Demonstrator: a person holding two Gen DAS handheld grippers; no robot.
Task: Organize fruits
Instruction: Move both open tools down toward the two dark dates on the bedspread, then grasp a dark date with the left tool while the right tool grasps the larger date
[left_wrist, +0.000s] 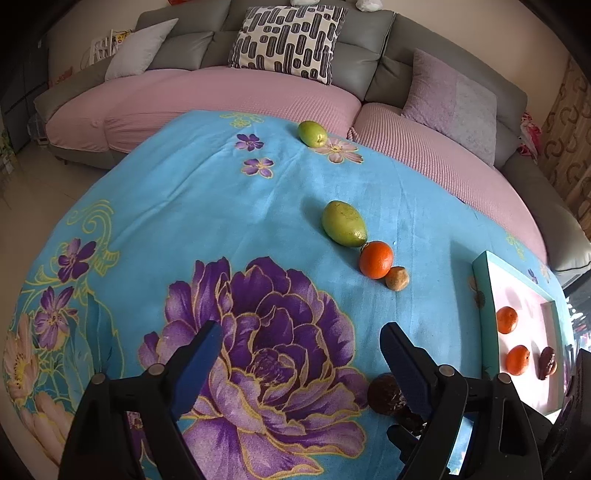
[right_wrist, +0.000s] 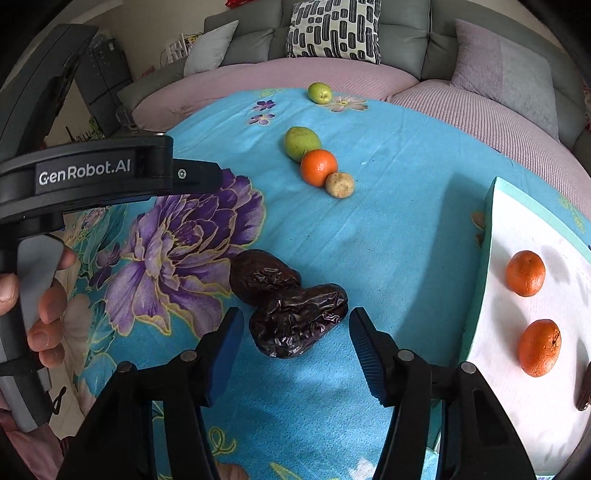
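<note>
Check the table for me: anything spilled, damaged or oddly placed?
Nothing spilled or damaged. One green fruit sits alone at the table's far edge, away from the other loose fruit. Two dark dates lie touching, so gripping one may nudge the other.

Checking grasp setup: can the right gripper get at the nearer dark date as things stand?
Probably yes. The right gripper has its jaws open on either side of the nearer date, nothing between; the second date touches it behind.

The cloth (right_wrist: 388, 229) on the worktop is turquoise, printed with a large purple peony (right_wrist: 184, 243) outlined in gold; two dates (right_wrist: 295, 317) are dark glossy brown; the tangerine (right_wrist: 318, 167) is bright orange beside a green fruit (right_wrist: 301, 142); the tray (right_wrist: 491, 258) has a teal rim and white lining; the cushion (right_wrist: 334, 29) is white with black dashes.
</note>
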